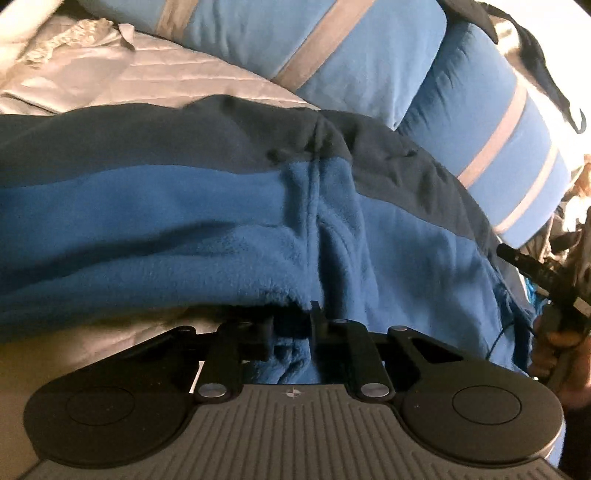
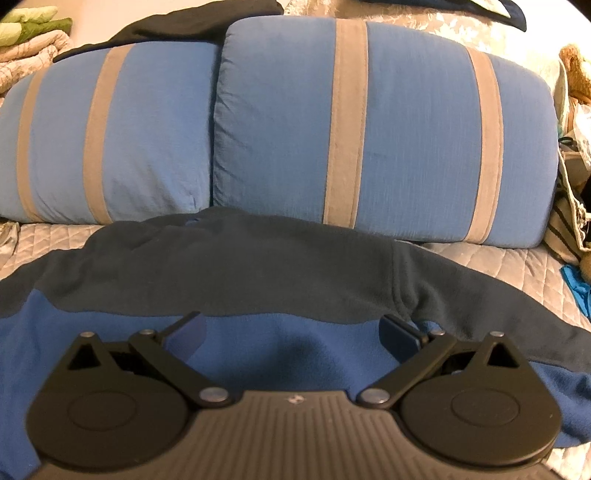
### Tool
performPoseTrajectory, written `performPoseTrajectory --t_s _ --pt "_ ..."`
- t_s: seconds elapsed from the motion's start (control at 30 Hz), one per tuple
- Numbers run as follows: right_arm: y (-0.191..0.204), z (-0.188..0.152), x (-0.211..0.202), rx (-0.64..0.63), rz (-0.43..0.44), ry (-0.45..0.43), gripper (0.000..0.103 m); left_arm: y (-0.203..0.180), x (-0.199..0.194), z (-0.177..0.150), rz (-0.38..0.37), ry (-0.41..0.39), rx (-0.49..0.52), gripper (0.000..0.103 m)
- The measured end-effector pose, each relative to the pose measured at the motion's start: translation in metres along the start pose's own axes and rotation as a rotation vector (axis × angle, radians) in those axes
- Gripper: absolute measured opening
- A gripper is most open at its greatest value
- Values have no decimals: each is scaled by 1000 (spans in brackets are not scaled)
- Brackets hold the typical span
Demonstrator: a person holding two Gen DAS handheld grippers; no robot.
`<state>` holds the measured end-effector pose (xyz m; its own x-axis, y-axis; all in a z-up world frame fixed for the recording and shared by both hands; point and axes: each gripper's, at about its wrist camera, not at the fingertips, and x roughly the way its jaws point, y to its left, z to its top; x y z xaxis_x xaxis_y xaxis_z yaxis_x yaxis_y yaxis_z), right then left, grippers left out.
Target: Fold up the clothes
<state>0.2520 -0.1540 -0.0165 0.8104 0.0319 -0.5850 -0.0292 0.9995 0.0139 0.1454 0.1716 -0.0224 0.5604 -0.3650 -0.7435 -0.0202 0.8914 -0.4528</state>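
A fleece top [image 1: 221, 206], bright blue with a dark navy upper band, lies spread on the bed. In the left wrist view my left gripper [image 1: 291, 328] is shut on a bunched fold of the blue fleece at its near edge. The cloth fills the narrow gap between the fingers. In the right wrist view the same fleece top [image 2: 258, 266] lies flat below my right gripper [image 2: 291, 328]. That gripper stands wide open just over the blue part, with nothing between its fingers.
Two blue pillows with grey stripes [image 2: 406, 129] lie just behind the top, on a grey quilted bedspread [image 2: 498, 266]. A dark garment [image 2: 184, 22] lies behind the pillows. Bags and clutter [image 2: 572, 184] crowd the right edge. A hand [image 1: 554, 347] holds black gear at the far right.
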Motion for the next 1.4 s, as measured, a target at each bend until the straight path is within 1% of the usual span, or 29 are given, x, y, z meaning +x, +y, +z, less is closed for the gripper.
performPoseTrajectory --t_s 0.07,0.2,0.27,0.3,0.43,0.47,0.5,0.53,0.57,0.63,0.67,0.73,0.83,0.9,0.97,1.0,1.07,1.2,1.3,1.4 --pt "-1 0 1 4 4 3 103 0 -5 1 13 2 -18 16" --pt "-3 0 1 15 5 6 103 1 -14 8 125 -22 45 15" --pt "-3 0 2 21 4 8 103 3 -14 15 141 -30 44 15" --pt "-3 0 2 24 4 9 103 6 -14 19 135 -28 28 15" --pt "-4 -1 1 30 7 10 103 7 -8 21 144 -8 12 16" --pt "-4 -1 0 31 9 9 103 6 -7 20 149 -7 12 19" --pt "-5 -1 0 32 11 7 103 5 -6 19 154 -5 11 20" --pt "-5 -1 0 35 13 4 103 5 -8 19 159 -5 12 25" --pt "-6 -1 -1 39 15 0 103 5 -10 18 164 -4 12 36" --pt "-7 0 -3 54 18 -16 103 3 -23 18 180 -23 20 43" --pt "-8 0 -5 61 19 -23 103 1 -31 18 186 -32 28 43" --pt "-11 3 -8 78 28 -41 103 -3 -54 22 191 -75 47 44" --pt "-15 10 -15 96 36 -63 103 -10 -100 31 185 -165 79 49" --pt "-17 20 -23 98 31 -78 103 -18 -128 39 189 -228 110 55" --pt "-20 31 -33 87 32 -87 103 -28 -154 46 199 -305 139 69" --pt "-24 39 -38 78 34 -88 103 -33 -167 51 206 -340 153 71" --pt "-31 55 -50 62 42 -92 103 -46 -185 61 217 -387 184 72" --pt "-59 95 -76 55 37 -118 103 -74 -216 86 233 -451 241 73" --pt "-86 130 -93 70 7 -137 103 -96 -230 105 228 -481 279 74" --pt "-109 164 -109 43 -45 -182 103 -119 -241 124 220 -520 332 74"
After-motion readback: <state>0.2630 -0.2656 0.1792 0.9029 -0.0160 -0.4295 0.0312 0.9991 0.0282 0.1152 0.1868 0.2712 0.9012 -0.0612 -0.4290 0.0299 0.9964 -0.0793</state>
